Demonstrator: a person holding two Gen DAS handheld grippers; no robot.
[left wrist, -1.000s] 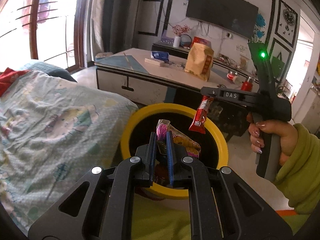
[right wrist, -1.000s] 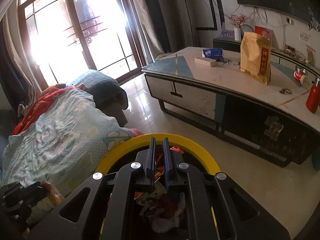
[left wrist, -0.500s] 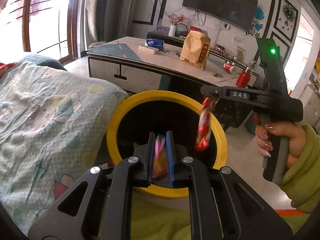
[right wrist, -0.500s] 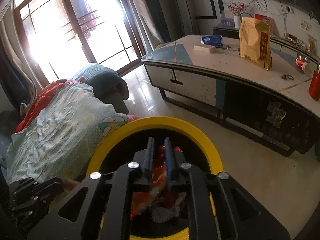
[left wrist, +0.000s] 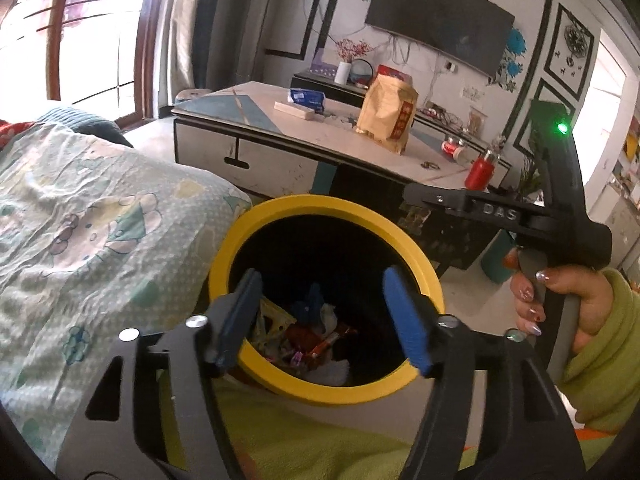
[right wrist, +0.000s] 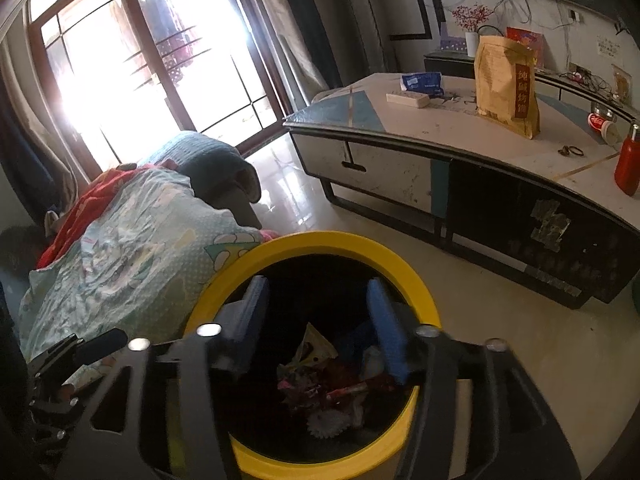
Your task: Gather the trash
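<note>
A black bin with a yellow rim (left wrist: pixel 320 206) (right wrist: pixel 340 242) stands on the floor below both grippers. Crumpled snack wrappers (left wrist: pixel 308 336) (right wrist: pixel 324 384) lie at its bottom. My left gripper (left wrist: pixel 320 284) hangs over the bin mouth, its jaws opening, nothing between them. My right gripper (right wrist: pixel 314 294) also hangs over the bin, jaws opening and bare. In the left wrist view the right gripper (left wrist: pixel 416 196) reaches in from the right, held by a hand (left wrist: pixel 548 304) in a green sleeve.
A bed with a pale patterned quilt (left wrist: pixel 80 216) (right wrist: pixel 132 248) presses against the bin's left side. Beyond the bin is a low table (left wrist: pixel 280 132) (right wrist: pixel 460 136) with a yellow paper bag (left wrist: pixel 386 114) (right wrist: pixel 506 84), a red bottle (left wrist: pixel 480 168) and small items. Glossy floor (right wrist: pixel 500 320) lies to the right.
Both grippers were shut on wrappers over the bin; now both have opened and the pink wrapper and the red wrapper have dropped inside. Neither hand has shifted much.
</note>
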